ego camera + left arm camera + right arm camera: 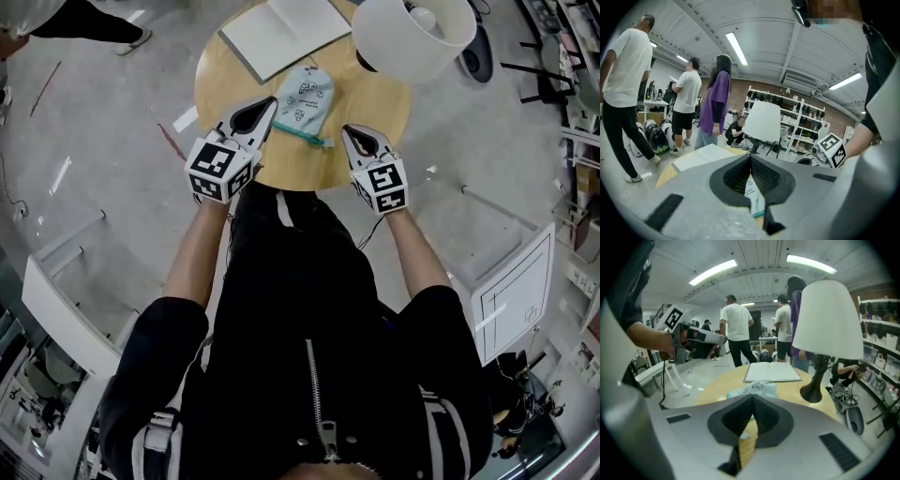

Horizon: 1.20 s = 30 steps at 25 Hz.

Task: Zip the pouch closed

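Note:
A light blue printed pouch [306,97] lies on the round wooden table [375,103], its teal zipper edge [302,134] toward me. My left gripper [271,102] is shut and empty, its tip just left of the pouch's near end. My right gripper [346,130] is also shut and empty, just right of the zipper edge's end. In the left gripper view the pouch [755,197] shows below the closed jaws [750,157]. The right gripper view shows the pouch [755,389] just beyond its closed jaws [752,398]. Neither gripper touches the pouch.
An open notebook [282,28] lies at the table's far side. A lamp with a white shade [413,34] stands at the far right of the table, its dark base [813,392] near the pouch. Several people [686,103] stand beyond the table. White furniture [511,291] stands right of me.

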Tool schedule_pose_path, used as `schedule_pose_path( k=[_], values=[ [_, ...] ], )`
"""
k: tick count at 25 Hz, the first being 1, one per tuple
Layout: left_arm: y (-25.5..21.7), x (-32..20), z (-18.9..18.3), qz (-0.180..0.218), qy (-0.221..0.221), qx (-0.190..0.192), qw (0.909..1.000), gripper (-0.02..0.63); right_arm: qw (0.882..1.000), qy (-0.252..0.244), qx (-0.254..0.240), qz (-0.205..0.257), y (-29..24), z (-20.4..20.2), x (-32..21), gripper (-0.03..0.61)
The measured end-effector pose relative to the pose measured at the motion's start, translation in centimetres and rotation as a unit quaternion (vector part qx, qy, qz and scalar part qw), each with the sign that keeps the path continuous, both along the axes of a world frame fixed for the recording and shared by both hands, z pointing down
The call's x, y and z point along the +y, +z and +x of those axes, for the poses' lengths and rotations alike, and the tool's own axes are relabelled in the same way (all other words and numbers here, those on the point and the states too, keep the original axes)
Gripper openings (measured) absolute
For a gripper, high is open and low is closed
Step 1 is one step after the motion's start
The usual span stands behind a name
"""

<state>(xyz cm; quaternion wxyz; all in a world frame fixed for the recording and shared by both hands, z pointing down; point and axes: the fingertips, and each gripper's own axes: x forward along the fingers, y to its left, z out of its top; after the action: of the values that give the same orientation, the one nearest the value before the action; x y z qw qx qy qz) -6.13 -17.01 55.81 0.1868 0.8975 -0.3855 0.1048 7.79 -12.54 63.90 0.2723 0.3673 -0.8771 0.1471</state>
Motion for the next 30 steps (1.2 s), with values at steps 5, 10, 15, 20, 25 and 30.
schedule_pose_path(
  k=[5,10,15,20,25,30],
  values=[
    [1.3,0.5,-0.4,-0.015,-0.009,-0.005,0.9998,-0.002,0.998,-0.028,0.037,-0.038,3.6,0.9,1.5,0.037],
    [1.3,0.8,-1.5,-0.02,-0.024,-0.011,0.9995,-0.002,0.983,-0.121,0.127,-0.056,6.9,1.2,3.1,0.114],
    [1.9,1.8,-3.1,-0.03,-0.042,-0.019,0.9985,-0.002,0.945,-0.231,0.224,-0.051,11.0,1.4,4.8,0.14],
    [2.4,3.0,-5.0,-0.044,-0.061,-0.025,0.9968,-0.002,0.917,-0.295,0.268,-0.02,12.4,0.4,4.6,0.141],
    [3.4,3.8,-5.9,-0.054,-0.074,-0.025,0.9955,-0.002,0.901,-0.33,0.282,-0.007,13.6,-0.9,4.2,0.126],
    [3.5,4.5,-6.0,-0.055,-0.077,-0.025,0.9952,-0.002,0.873,-0.395,0.286,0.007,14.0,-2.9,5.3,0.124]
  ],
)
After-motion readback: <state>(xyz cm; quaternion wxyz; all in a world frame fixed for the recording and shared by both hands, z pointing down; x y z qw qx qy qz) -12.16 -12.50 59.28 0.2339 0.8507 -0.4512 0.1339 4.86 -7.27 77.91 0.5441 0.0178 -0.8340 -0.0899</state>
